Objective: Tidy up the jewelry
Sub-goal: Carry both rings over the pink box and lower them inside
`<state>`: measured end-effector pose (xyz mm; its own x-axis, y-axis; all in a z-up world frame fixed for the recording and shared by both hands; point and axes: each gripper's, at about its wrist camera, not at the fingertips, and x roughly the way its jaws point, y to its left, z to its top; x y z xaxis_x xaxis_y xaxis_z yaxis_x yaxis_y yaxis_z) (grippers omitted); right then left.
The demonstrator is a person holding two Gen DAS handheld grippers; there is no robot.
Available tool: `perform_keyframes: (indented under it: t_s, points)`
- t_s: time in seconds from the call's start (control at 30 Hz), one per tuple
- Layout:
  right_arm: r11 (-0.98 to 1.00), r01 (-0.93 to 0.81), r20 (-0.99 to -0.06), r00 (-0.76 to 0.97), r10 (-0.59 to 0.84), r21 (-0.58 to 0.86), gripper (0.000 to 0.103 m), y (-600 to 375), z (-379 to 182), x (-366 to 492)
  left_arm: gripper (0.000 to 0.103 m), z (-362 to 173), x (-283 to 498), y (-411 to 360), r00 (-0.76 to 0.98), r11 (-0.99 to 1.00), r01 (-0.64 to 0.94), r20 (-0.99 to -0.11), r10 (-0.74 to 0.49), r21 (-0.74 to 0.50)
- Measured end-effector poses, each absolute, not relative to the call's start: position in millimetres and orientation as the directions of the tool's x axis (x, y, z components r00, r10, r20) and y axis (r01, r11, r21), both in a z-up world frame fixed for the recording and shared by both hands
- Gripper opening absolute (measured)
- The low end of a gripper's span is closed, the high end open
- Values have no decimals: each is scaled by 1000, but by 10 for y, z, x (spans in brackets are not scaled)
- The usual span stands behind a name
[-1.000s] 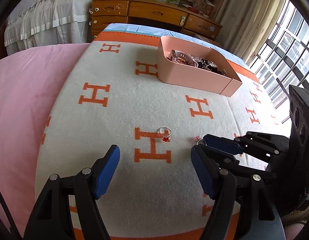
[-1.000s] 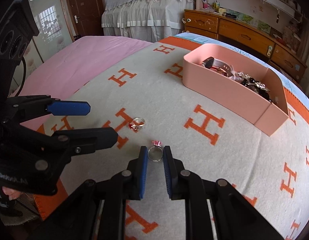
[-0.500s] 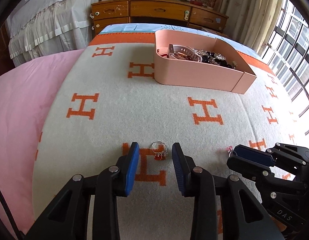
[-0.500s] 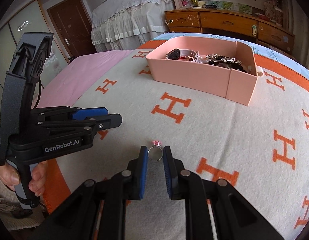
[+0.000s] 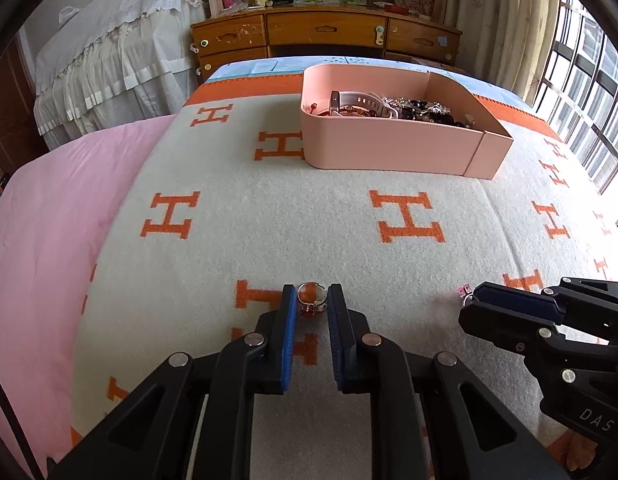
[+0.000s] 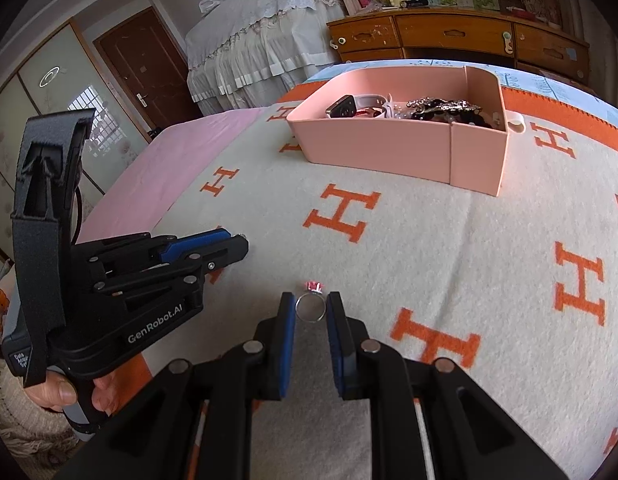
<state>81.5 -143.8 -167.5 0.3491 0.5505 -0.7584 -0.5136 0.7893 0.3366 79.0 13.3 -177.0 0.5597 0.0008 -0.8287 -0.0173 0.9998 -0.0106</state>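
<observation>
The red-stone ring [image 5: 311, 303] is clamped between the blue pads of the left tool [image 5: 312, 307], whose jaws have just been closing on it, well in front of the pink tray [image 5: 389, 148]. The pink-stone ring [image 6: 311, 305] is gripped by the narrowed right tool [image 6: 311, 310], also well short of that tray. Both rings are seen low against the H-patterned blanket [image 5: 269, 208] on the bed.

wooden dresser [image 5: 325, 36], brown door [image 6: 147, 68], window [image 5: 589, 92]

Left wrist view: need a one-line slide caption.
Left tongs closed on a red-stone ring on the blanket; right tongs grip a pink-stone ring; pink box beyond.
</observation>
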Motion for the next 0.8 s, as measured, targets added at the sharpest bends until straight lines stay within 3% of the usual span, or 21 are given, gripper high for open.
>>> perform_keyframes:
  t_s: [0.3, 0.8]
  points:
    - [810, -486, -734, 409, 542, 328, 16, -1601, -1259, 824, 13, -1299, 697, 106, 598, 1000, -22, -801, 2, -14]
    - [856, -415, -653, 561, 508, 309, 16, -1758, 541, 1475, 13, 218, 1513, -37, 631, 997, 83, -773, -58, -8]
